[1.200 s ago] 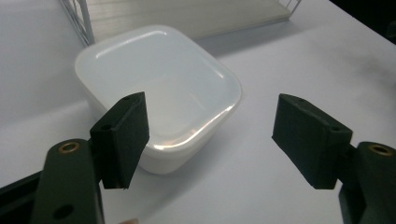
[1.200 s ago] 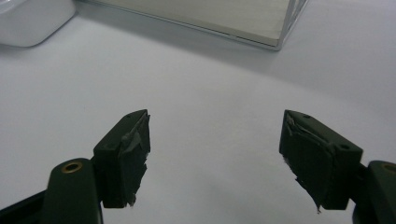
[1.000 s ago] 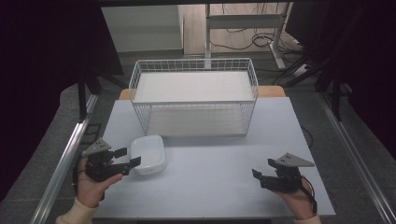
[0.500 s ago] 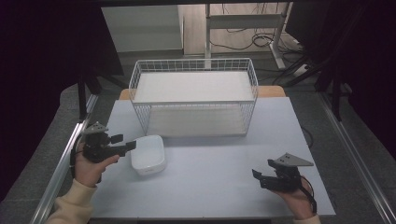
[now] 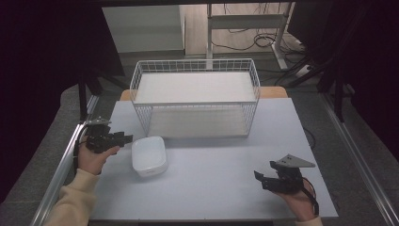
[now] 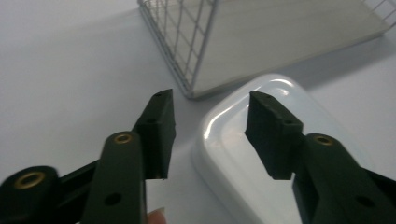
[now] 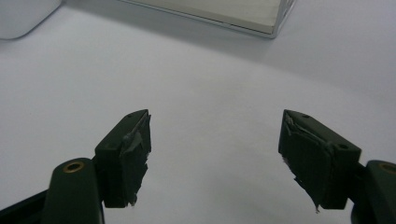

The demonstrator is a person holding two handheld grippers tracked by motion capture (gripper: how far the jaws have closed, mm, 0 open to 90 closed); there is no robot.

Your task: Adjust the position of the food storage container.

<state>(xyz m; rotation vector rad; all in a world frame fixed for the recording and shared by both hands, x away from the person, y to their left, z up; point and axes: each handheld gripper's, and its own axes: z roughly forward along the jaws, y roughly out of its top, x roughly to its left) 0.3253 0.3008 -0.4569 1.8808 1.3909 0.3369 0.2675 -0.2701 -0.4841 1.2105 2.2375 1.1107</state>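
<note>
I had my left hand-held gripper point(image 5: 123, 138) spread wide just beside the white dish point(image 5: 148, 156), not yet gripping it. The dish lay on the counter point(image 5: 226, 155) before the wire basket point(image 5: 195, 97). My right hand-held gripper point(image 5: 261, 178) hung wide and empty, well apart.

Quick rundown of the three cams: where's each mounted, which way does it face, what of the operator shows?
High view: fixed above the person's side, looking forward and down on the table; both forearms, left gripper, right gripper.
Left gripper view: rides the left gripper, jaws apart, facing the white tub and wire basket; a fingertip shows.
Right gripper view: rides the right gripper, jaws wide, facing bare table.
Shared: tub and basket appear in the high and left gripper views.
</note>
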